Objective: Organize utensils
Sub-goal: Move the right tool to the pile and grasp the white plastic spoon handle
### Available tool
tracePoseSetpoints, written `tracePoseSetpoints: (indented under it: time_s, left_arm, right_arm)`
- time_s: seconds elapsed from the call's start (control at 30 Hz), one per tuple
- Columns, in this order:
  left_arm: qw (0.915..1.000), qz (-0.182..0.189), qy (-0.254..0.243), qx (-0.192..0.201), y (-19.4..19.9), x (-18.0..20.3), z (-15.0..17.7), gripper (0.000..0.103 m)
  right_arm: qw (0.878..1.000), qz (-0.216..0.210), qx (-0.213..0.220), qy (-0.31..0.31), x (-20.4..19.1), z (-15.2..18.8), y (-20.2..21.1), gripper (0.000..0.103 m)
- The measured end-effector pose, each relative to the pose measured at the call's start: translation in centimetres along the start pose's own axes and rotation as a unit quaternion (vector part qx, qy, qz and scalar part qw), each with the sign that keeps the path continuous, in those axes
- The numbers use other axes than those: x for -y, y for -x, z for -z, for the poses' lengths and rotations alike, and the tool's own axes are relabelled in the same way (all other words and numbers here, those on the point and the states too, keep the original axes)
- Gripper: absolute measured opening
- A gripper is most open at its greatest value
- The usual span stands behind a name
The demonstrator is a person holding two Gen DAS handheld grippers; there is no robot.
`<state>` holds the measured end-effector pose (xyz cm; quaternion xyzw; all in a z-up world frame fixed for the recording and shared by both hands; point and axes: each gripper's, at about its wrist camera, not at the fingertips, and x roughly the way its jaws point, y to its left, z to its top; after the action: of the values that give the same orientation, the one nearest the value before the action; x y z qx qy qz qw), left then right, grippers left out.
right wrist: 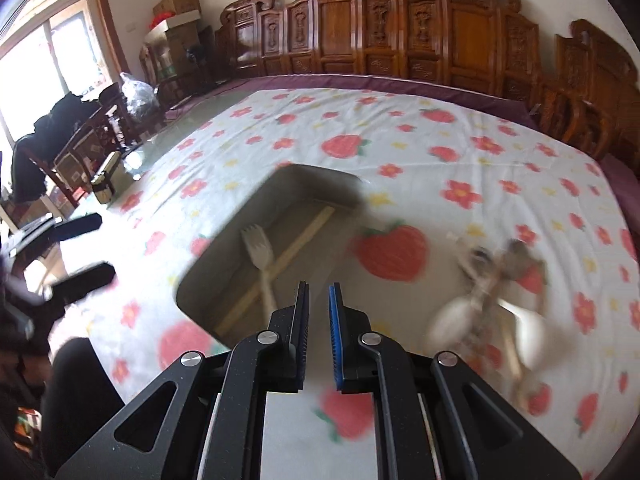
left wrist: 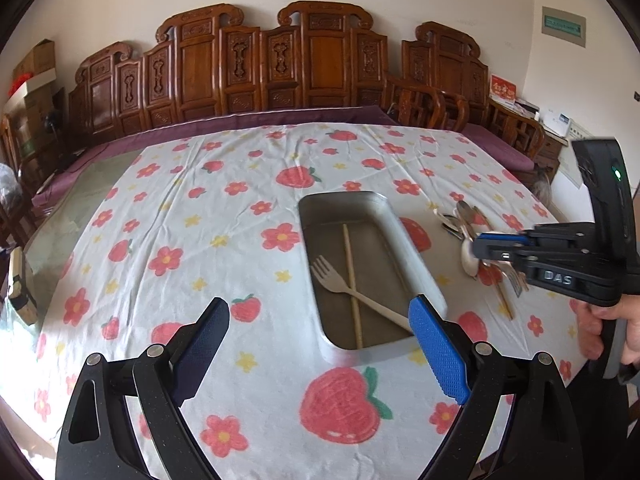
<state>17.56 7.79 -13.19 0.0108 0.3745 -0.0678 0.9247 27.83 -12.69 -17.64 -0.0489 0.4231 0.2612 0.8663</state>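
Two utensils, fork [left wrist: 352, 290] and chopstick [left wrist: 352, 280], crossed inside metal tray [left wrist: 416, 256], frame centre. Left gripper [left wrist: 320, 344] spread wide, empty. Right gripper [right wrist: 319, 332] nearly clenched, empty. Utensil pile [left wrist: 476, 248] right.

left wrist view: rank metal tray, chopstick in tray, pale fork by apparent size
1. metal tray
2. chopstick
3. pale fork
Chopstick and fork look nearly alike in length; their order is unsure.

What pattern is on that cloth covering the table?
The white tablecloth is printed with red strawberries, red flowers and small yellow flowers. It shows sharpest in the left wrist view.
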Motion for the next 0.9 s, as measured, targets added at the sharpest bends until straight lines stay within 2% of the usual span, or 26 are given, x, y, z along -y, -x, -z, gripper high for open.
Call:
tracePoseSetpoints:
  time_s: [0.23, 0.33, 0.37, 0.4, 0.47, 0.7, 0.9]
  left_arm:
    - [0.9997, 0.016, -0.017, -0.004, -0.4, 3.0, 0.3, 0.088]
    - [0.9995, 0.026, -0.019, -0.007, -0.9, 4.5, 0.2, 0.088]
    - [0.9993, 0.029, -0.02, -0.008, -1.0, 5.0, 0.2, 0.088]
    - [0.9991, 0.035, -0.022, -0.008, -1.1, 5.8, 0.1, 0.088]
    - [0.9988, 0.041, -0.026, -0.008, -1.4, 7.1, 0.0, 0.088]
    - [0.9968, 0.06, -0.049, -0.019, -2.9, 11.6, -0.3, 0.088]
    - [0.9953, 0.065, -0.063, -0.035, -5.1, 14.3, -0.4, 0.088]
  right_arm:
    - [0.998, 0.056, -0.02, -0.021, 6.8, 4.7, 1.9, 0.011]
    - [0.997, 0.067, -0.025, -0.037, 8.8, 6.1, 2.1, 0.012]
    - [0.996, 0.069, -0.025, -0.044, 9.5, 6.6, 2.2, 0.014]
    - [0.996, 0.069, -0.025, -0.049, 9.9, 7.0, 2.3, 0.021]
    - [0.996, 0.068, -0.023, -0.055, 10.5, 7.5, 2.4, 0.027]
    - [0.997, 0.055, -0.019, -0.058, 11.3, 8.2, 2.1, 0.027]
    - [0.997, 0.06, -0.022, -0.042, 12.2, 7.1, 1.8, 0.029]
